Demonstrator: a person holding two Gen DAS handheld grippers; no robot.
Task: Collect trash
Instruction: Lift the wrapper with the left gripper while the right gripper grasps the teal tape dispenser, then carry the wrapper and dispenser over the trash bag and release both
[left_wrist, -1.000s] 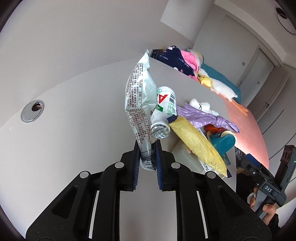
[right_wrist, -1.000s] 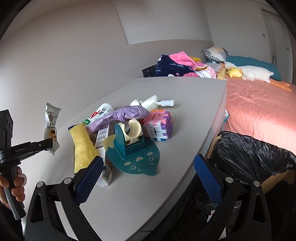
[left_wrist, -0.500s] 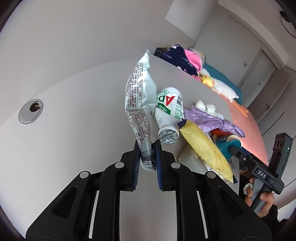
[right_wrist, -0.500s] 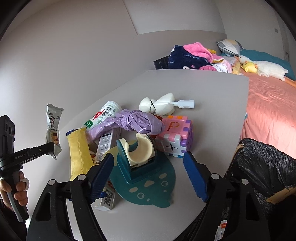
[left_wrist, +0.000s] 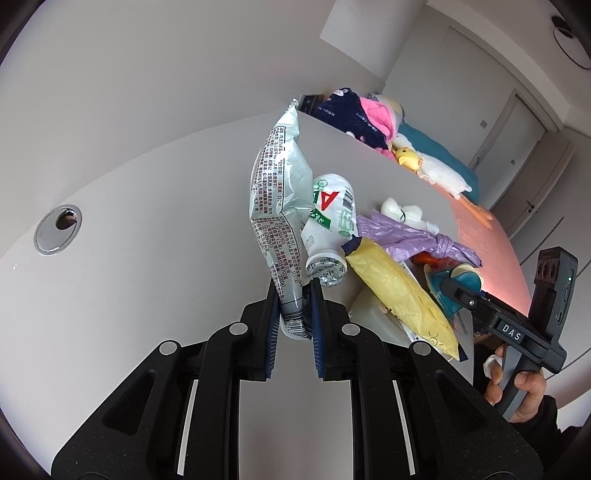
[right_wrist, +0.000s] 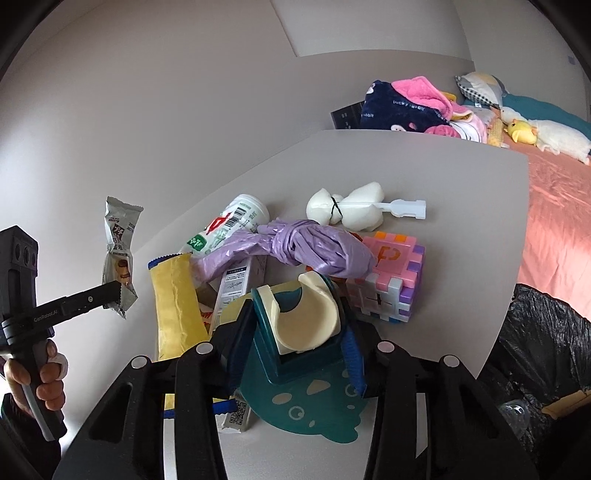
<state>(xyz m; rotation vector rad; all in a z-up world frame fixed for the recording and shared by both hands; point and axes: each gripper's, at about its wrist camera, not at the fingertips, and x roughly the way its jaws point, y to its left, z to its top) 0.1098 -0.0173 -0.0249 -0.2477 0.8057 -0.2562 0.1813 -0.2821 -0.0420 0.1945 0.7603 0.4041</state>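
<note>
My left gripper (left_wrist: 293, 317) is shut on a silver snack wrapper (left_wrist: 275, 206) and holds it upright above the grey table (left_wrist: 147, 258); the wrapper also shows in the right wrist view (right_wrist: 120, 254). My right gripper (right_wrist: 291, 350) is part open, its fingers on either side of a teal tape dispenser (right_wrist: 303, 325) with a cream roll. Nearby lie a yellow packet (right_wrist: 177, 306), a white drink bottle (right_wrist: 225, 225), a tied purple plastic bag (right_wrist: 306, 247) and a small printed carton (right_wrist: 236, 284).
A pink and purple block cube (right_wrist: 391, 280) and a white foam piece (right_wrist: 351, 210) lie behind the dispenser. A black-lined trash bin (right_wrist: 546, 347) stands off the table's right edge. Clothes (right_wrist: 406, 103) and a bed (right_wrist: 554, 206) are beyond. A cable hole (left_wrist: 57, 229) is at the left.
My right gripper has moved forward over the pile and narrowed around the teal tape dispenser. My left gripper still holds the wrapper and has shifted only slightly.
</note>
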